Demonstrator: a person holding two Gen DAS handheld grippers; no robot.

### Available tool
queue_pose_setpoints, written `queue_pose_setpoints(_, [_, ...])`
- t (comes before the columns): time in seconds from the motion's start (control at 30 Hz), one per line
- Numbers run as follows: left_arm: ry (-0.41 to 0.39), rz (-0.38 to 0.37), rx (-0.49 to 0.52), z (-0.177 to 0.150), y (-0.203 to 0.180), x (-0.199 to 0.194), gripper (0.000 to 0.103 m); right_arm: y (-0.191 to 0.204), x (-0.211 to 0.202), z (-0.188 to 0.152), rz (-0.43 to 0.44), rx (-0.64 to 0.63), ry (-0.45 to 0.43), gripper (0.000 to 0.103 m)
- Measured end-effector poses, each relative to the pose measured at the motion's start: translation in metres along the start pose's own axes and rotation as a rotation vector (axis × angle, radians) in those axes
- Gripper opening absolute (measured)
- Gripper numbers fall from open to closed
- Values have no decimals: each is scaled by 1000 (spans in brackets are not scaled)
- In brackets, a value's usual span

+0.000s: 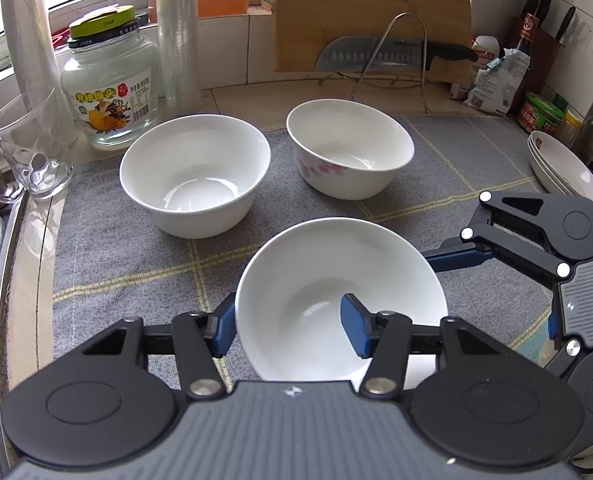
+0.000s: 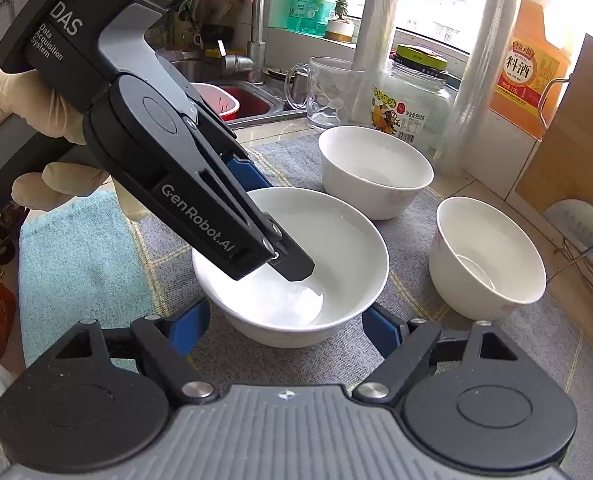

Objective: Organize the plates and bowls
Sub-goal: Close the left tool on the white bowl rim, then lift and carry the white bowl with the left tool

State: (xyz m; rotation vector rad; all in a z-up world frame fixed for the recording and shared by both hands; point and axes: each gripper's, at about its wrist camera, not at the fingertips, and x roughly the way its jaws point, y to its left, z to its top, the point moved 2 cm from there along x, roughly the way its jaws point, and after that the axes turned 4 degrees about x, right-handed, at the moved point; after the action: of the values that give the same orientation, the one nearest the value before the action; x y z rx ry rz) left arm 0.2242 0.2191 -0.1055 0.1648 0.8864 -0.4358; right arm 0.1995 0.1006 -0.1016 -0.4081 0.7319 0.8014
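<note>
Left wrist view: the left tongs (image 1: pixel 292 330) straddled the wall of the near bowl (image 1: pixel 320 280), one blue pad (image 1: pixel 356 330) inside it and the other outside against the glossy white wall; whether they truly pinched it I cannot tell. That bowl sat on a grey woven mat (image 1: pixel 108 256) near the tabletop's front edge. Behind stood a plain bowl (image 1: pixel 194 172) and a flowered bowl (image 1: pixel 350 148), apart from each other. Stacked plates (image 1: pixel 564 168) lay at the right edge, partly cut off. The right tongs (image 1: pixel 492 280) reached in from the right, their tips hidden behind the near bowl.

Right wrist view: the right tongs (image 2: pixel 286 324) stood wide apart, flanking the near bowl (image 2: pixel 336 240) without touching it. The left tongs (image 2: pixel 280 260) dipped into the bowl, their black body hiding the grip.
</note>
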Motion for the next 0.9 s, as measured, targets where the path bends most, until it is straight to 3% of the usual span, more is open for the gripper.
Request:
queue_pose_setpoints(0.5, [-7, -8, 34, 2, -15, -5, 53, -3, -8, 0, -19, 34, 6, 86])
queue_pose_setpoints(0.9, [-21, -72, 98, 15, -58, 1, 53, -16, -41, -22, -79, 86, 15, 86])
